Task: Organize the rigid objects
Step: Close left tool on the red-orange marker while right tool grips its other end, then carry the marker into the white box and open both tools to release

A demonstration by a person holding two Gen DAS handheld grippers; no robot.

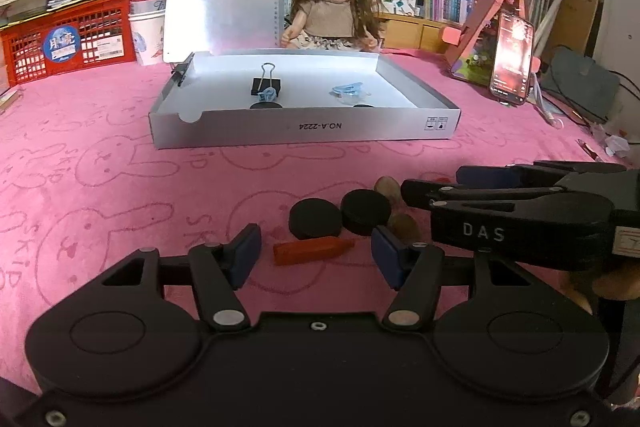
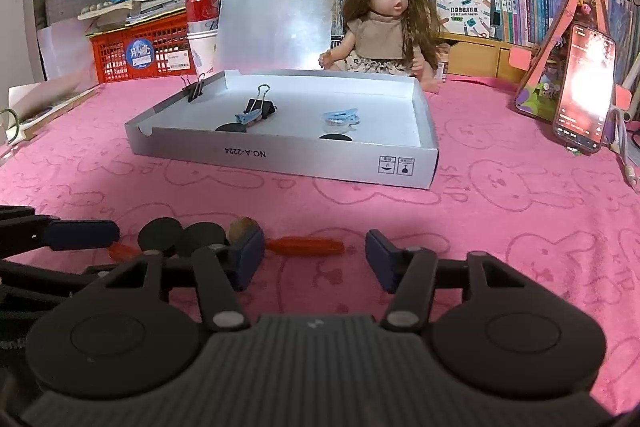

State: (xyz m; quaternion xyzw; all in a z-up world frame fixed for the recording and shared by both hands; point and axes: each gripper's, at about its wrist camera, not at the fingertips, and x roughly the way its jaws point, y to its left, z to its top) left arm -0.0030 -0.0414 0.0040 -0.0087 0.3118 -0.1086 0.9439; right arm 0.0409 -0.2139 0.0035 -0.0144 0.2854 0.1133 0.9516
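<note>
Left wrist view puts an orange stick (image 1: pixel 313 250) right between the two blue pads (image 1: pixel 245 255) of the left gripper (image 1: pixel 314 255), lying flat on the pink cloth (image 1: pixel 120 167). The jaws stand apart with space on both sides of the stick, so nothing is pinched yet. Just past it sit two black discs (image 1: pixel 316 219) touching each other, plus a couple of brown pebbles (image 1: pixel 387 187) beside them.

Right gripper (image 2: pixel 316 259) is doing the same thing with a second orange stick (image 2: pixel 306 246), which lies just ahead of its pads, jaws apart and no contact that I can see. The discs and a pebble (image 2: pixel 242 227) are bunched off its left pad.

So I'd call this the reach-and-grab step, both hands at once. Next move probably needs each gripper to nudge forward a bit, close on its stick, then carry it to the open box (image 1: pixel 304 133) further back, where binder clips (image 1: pixel 262 85), a blue clip (image 1: pixel 348 91) and more discs already sit.

Pose-wise, both grippers tilt down toward the cloth, low, side by side, with the right one crossing into the left view from the right edge.
</note>
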